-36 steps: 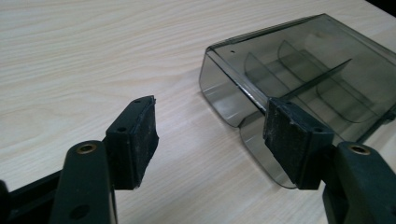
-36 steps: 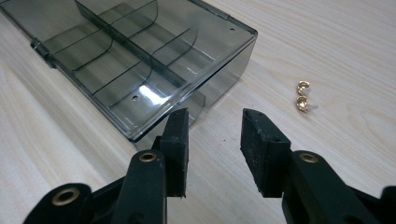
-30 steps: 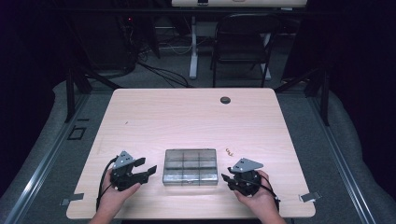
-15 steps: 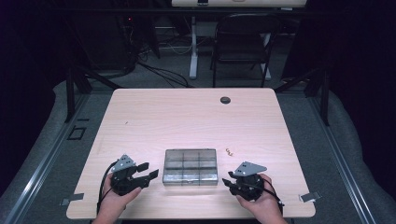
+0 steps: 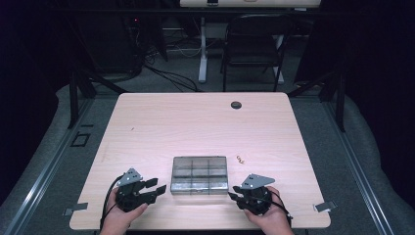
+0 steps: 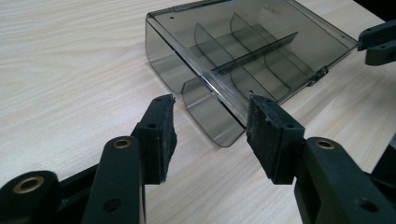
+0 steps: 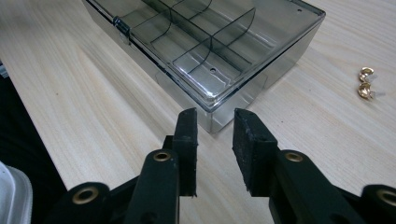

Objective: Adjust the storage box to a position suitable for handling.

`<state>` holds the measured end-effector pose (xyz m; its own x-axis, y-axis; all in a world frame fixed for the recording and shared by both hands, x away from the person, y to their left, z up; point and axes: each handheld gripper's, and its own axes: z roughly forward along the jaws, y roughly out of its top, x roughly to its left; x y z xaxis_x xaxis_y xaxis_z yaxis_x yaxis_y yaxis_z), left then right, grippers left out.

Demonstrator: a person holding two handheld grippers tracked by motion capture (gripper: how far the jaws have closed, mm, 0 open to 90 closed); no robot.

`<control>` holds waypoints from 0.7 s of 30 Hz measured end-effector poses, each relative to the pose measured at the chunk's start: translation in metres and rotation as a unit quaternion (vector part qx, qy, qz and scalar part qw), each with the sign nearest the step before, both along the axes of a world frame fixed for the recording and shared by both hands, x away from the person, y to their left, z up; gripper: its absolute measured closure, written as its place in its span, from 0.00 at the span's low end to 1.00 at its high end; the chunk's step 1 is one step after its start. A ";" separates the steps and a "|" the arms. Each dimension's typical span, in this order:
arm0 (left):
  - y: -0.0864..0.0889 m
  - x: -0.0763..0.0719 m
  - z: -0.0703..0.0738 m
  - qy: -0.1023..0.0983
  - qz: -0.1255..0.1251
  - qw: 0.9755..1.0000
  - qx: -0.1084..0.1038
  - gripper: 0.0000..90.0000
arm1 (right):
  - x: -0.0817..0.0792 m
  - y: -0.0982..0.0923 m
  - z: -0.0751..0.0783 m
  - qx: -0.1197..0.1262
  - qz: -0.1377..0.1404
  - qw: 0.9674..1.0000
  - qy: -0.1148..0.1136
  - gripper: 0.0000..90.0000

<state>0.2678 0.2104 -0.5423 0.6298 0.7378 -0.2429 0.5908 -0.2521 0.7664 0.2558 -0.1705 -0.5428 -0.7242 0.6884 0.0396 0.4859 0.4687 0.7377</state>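
We see the smoked-plastic compartment box (image 5: 200, 175) lying flat on the bench (image 5: 195, 122), lid closed, near the front edge, between the 2 grippers. The left gripper (image 5: 155, 188) sits just off the box's left end; its jaws have just been closing but stand apart, the box's near corner between them, pads not touching it. In the left gripper view the rounded tab on the box's side sits in the gap. The right gripper (image 5: 233, 192) points at the box's front right corner; its jaws have just been closing too, gap narrow, nothing clamped, corner just ahead of the tips. 2 small gold rings (image 7: 365, 84) lie on the bench beside the box's right end, apart from it.
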 end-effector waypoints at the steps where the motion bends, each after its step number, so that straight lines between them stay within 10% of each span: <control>1: -0.001 -0.001 0.000 -0.003 -0.002 1.000 0.001 0.58 | 0.000 0.000 0.000 -0.004 0.001 1.000 -0.003 0.81; 21: -0.008 -0.003 -0.003 -0.003 -0.024 1.000 0.017 0.60 | 0.002 0.007 -0.008 -0.007 0.011 1.000 -0.012 0.95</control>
